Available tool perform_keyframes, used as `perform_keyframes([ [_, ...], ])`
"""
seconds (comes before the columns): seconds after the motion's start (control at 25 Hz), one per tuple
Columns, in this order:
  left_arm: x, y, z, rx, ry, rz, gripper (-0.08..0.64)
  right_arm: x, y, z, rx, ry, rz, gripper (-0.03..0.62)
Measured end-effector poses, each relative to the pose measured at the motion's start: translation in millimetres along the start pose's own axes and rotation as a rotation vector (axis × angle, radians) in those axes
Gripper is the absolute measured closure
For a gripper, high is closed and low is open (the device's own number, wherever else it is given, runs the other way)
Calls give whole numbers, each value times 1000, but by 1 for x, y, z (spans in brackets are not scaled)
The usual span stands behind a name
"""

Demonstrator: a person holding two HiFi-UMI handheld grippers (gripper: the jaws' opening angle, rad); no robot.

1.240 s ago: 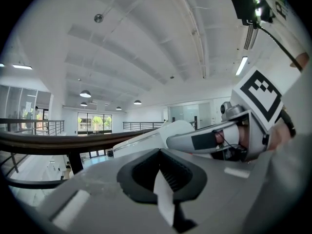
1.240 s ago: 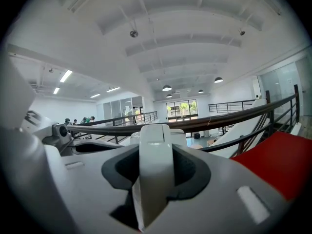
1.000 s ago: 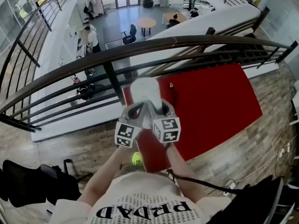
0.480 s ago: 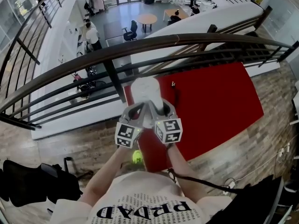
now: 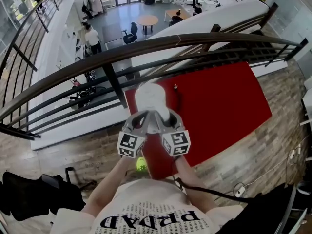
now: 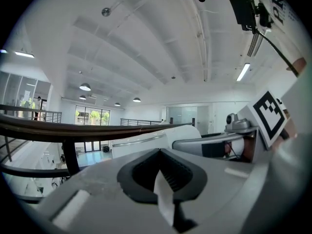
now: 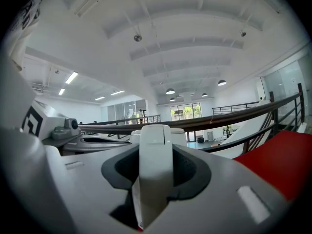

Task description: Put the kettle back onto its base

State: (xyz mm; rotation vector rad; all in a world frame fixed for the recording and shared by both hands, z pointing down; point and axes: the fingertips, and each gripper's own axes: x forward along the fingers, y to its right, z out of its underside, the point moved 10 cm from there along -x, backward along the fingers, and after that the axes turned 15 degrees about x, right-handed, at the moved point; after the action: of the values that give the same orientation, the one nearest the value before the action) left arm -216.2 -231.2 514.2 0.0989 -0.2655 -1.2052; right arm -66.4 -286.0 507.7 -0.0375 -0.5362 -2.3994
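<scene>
- The kettle [image 5: 151, 97] is white with a rounded lid. It is over the near left part of the red table [image 5: 219, 106], just on the near side of the dark railing [image 5: 97, 57]. The head view does not show whether its bottom rests on anything.
- The right gripper [image 7: 156, 147] grips the kettle by its handle [image 7: 156, 167]. The upright white handle fills the gap between the two dark pads [image 7: 192, 172], which press on it from left and right. The jaws stand only as far apart as the handle is wide.
- The kettle's body stands just beyond the right gripper's fingertips, on the far side of the handle.
- The left gripper [image 6: 161, 162] has its jaws drawn together. Only a thin white sliver [image 6: 163, 199] shows between its pads, and I cannot tell what it is.
- The kettle lies outside the left gripper's jaws, beyond them and to their right.
- In the head view the two grippers lie side by side on the near side of the kettle, their fingers converging on its near face. The left fingertips sit just left of the handle; I cannot tell whether they touch it.
</scene>
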Motion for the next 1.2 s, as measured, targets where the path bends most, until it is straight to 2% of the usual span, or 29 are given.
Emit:
perform_keyframes([
  [0.44,-11,21,3,6,-6,21,568,-16,-2,9,-24,-28,8,442],
  [0.64,-18,26,2,2,-5,13,568,-24,-8,14,-78,-32,17,442],
  [1.2,-25,38,3,6,-7,23,568,-42,-8,24,-95,-43,38,443],
])
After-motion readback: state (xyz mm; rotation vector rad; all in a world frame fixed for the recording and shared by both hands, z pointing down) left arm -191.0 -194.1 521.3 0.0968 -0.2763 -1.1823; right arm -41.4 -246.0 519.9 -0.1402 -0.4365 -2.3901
